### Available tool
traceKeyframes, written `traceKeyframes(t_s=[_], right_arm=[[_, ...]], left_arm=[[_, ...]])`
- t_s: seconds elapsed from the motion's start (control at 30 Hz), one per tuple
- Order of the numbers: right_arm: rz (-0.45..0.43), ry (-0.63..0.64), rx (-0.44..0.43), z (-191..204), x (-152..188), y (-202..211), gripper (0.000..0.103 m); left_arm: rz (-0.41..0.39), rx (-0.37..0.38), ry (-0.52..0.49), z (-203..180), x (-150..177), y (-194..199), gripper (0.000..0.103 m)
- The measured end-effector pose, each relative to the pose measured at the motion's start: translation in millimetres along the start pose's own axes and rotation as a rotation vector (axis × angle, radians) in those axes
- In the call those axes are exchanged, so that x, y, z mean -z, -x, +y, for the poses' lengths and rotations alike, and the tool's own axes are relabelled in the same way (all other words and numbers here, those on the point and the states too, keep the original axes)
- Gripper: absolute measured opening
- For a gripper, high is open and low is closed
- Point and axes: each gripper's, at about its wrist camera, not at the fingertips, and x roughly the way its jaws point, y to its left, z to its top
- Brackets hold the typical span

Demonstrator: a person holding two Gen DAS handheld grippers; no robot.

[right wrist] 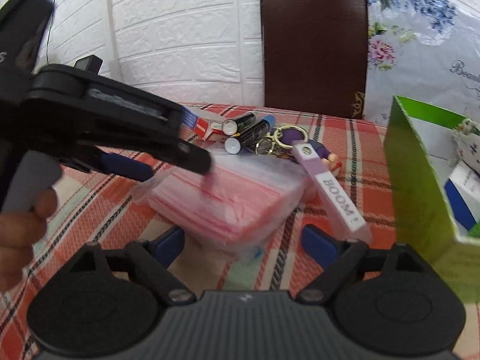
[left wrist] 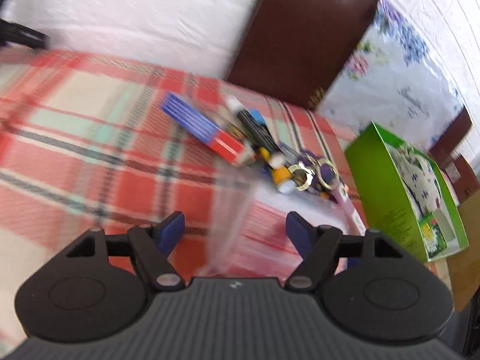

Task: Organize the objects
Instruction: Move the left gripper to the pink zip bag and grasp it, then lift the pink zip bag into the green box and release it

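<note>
On the plaid table we see our left gripper [right wrist: 168, 162] reaching in from the left, jaws parted and empty over the stack of zip bags [right wrist: 228, 204]. Batteries [right wrist: 240, 124] and a keychain [right wrist: 330, 177] lie toward the far edge. Our right gripper [right wrist: 243, 240] stands wide open, holding nothing, beside the green box [right wrist: 420, 180] at the right edge.

My desk [right wrist: 345, 138] wears a red plaid cloth. On it, at twelve o'clock from my right gripper, lies a stack of clear bags [right wrist: 231, 198]. Beyond that sit batteries [right wrist: 249, 132], a red and blue box [left wrist: 204, 129] and a keyring [right wrist: 285, 141] with a lilac strap [right wrist: 333, 186]. A green box [right wrist: 420, 174] stands at two o'clock.
</note>
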Motion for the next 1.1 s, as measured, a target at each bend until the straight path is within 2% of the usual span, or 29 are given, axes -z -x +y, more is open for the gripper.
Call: traceKeyframes(t_s=[0.07,0.1,0.13,0.2,0.43,0.53,0.67,0.77,0.9,1.03,1.1], right_arm=[[0.000,0.028,-0.011,4.9,-3.6,-6.3,0.086],[0.000,0.041,-0.003,8.0,-4.2,-8.2,0.084],[-0.003,0.050,0.011,10.9,-3.8,-8.2,0.082],[-0.010,0.050,0.012,12.8,-0.7,-4.2,0.076],[-0.041,0.053,-0.009,28.5,26.6,37.8,0.069],[-0.109,0.036,0.037,24.9,31.6,62.5,0.066],[-0.236,0.002,0.127,0.9,23.1,95.0,0.066],[-0.284,-0.035,0.190,-30.0,14.1,107.8,0.066],[-0.282,-0.099,0.262,-79.8,5.9,106.0,0.066],[-0.257,-0.103,0.329,-116.3,1.2,91.7,0.066],[-0.242,-0.078,0.382,-127.6,5.9,83.4,0.068]], left_arm=[[-0.009,0.060,0.004,-1.0,2.0,-2.2,0.058],[0.002,0.084,0.017,-0.8,2.8,-0.3,0.053],[0.006,0.074,0.015,-2.0,4.2,4.0,0.051],[0.007,0.061,0.012,-3.4,10.4,15.1,0.048],[-0.017,0.059,0.043,-16.1,50.9,69.4,0.047],[-0.045,0.093,0.007,-37.9,51.0,84.0,0.047],[-0.112,0.159,-0.090,-82.6,35.6,93.7,0.047],[-0.127,0.208,-0.164,-120.4,22.3,82.6,0.047],[-0.113,0.263,-0.233,-160.7,11.9,48.9,0.047],[-0.086,0.272,-0.254,-188.0,6.3,15.7,0.047],[-0.080,0.246,-0.261,-199.0,3.7,0.0,0.049]])
